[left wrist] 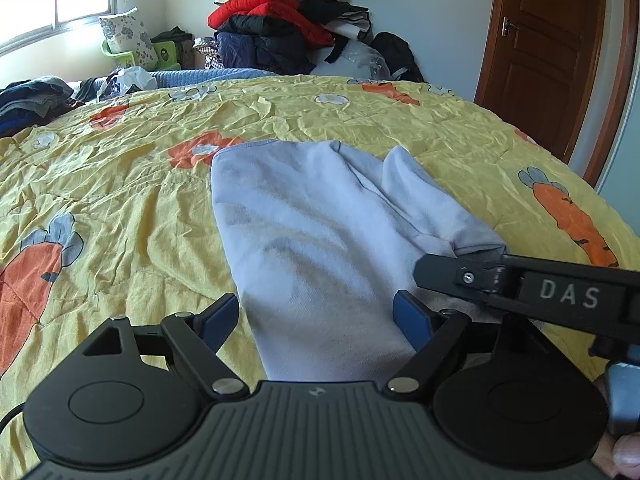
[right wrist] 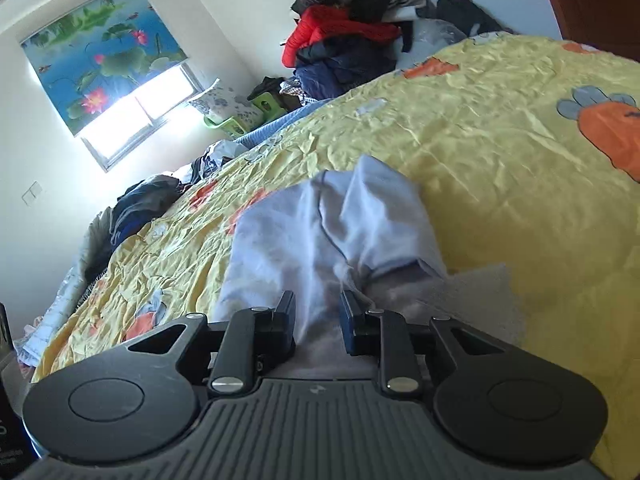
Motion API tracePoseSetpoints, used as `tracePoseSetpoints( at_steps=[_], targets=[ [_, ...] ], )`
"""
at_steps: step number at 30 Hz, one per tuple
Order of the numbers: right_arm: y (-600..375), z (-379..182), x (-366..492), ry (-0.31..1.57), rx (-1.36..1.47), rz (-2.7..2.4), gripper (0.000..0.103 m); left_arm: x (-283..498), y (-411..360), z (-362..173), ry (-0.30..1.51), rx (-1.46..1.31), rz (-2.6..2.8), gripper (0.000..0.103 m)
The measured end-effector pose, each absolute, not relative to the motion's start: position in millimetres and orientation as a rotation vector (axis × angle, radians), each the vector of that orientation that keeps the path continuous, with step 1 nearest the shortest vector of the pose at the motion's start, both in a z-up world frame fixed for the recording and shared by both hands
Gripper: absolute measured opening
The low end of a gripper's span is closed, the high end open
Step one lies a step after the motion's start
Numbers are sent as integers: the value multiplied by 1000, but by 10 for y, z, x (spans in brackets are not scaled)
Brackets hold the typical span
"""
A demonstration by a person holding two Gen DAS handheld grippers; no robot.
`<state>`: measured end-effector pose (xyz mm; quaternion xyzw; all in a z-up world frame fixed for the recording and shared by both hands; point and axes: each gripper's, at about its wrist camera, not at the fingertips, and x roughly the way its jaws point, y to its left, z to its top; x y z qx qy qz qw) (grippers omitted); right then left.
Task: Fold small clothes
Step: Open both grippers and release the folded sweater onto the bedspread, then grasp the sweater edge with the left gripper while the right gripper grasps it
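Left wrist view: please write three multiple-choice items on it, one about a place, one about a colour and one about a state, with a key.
1. Where does the pale lilac garment lie?
A. on the yellow quilt
B. on the floor
C. on a chair

2. What colour is the brightest jacket in the clothes pile by the wall?
A. green
B. red
C. white

3. How do the left tongs stand?
A. clamped on a sock
B. shut and empty
C. wide apart, astride the garment

Key:
1 A: the carrot-print quilt shows all round the garment.
2 B: a red jacket lies near the top of the pile.
3 C: both blue pads stand clear of the cloth between them.
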<state>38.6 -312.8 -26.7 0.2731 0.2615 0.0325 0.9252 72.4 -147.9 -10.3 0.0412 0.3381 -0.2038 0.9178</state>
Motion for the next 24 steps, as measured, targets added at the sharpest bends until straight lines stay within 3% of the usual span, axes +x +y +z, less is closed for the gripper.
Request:
tracePoseSetpoints(
  at_steps=[17, 20, 22, 24],
  targets=[
    [-3175, -261, 259, 529, 561, 77, 30, 670, -1421, -71, 656, 99, -431, 85],
    [-3297, -138, 164, 459, 549, 72, 48, 769, -1226, 3, 621, 51, -408, 86],
    [-3452, -77, 175, 428, 556, 70, 73, 950, -1048, 13, 660, -31, -413, 92],
    [-3621, -77, 247, 428, 578, 70, 85, 1162, -864, -26, 738, -155, -437, 92]
  ],
)
